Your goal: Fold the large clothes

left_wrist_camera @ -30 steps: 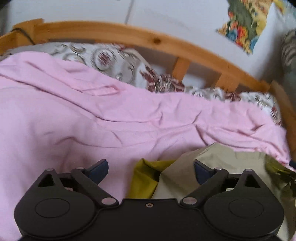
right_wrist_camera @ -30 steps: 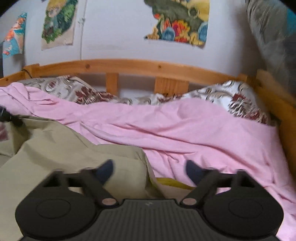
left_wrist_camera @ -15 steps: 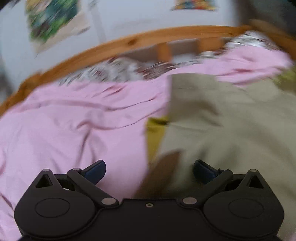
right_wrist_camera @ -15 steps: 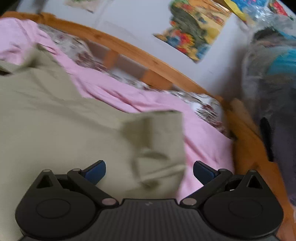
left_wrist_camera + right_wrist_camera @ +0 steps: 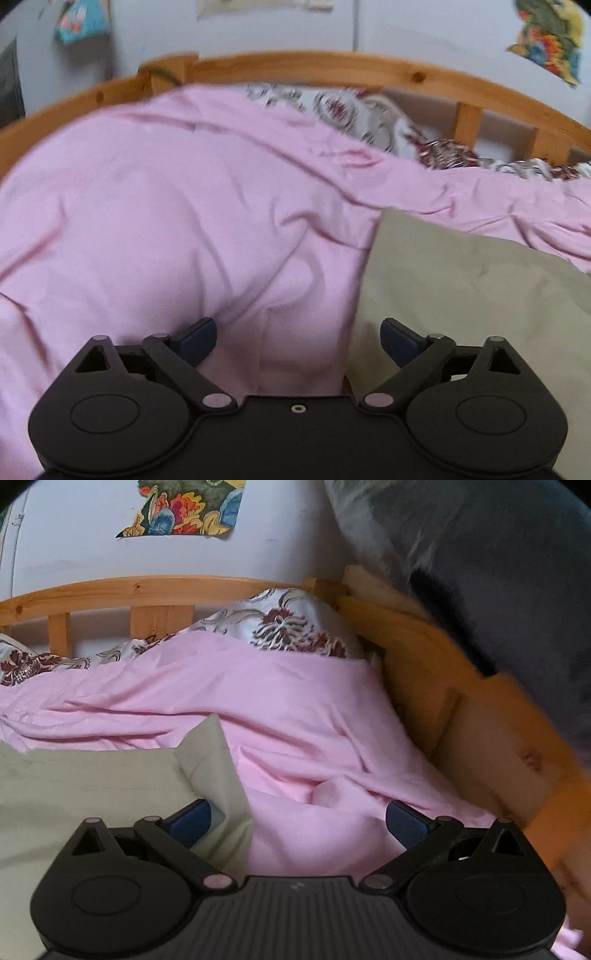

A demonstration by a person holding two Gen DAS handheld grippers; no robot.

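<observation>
An olive-khaki garment (image 5: 461, 295) lies flat on a pink bedsheet (image 5: 166, 221), filling the lower right of the left wrist view. In the right wrist view the garment (image 5: 92, 786) lies at the lower left, with a folded corner (image 5: 210, 753) sticking up. My left gripper (image 5: 298, 338) is open and empty, over the garment's left edge. My right gripper (image 5: 298, 821) is open and empty, over the garment's right edge, its left finger above the cloth.
A wooden bed frame (image 5: 332, 68) curves along the far side, and its side rail (image 5: 461, 709) runs close on the right. Floral pillows (image 5: 288, 627) lie against the headboard. A dark bundle (image 5: 498, 572) looms at the upper right. The wall has colourful posters (image 5: 184, 506).
Both grippers have swung outward to the garment's side edges. The garment now lies flatter, and the yellow-green cloth seen earlier is hidden.
</observation>
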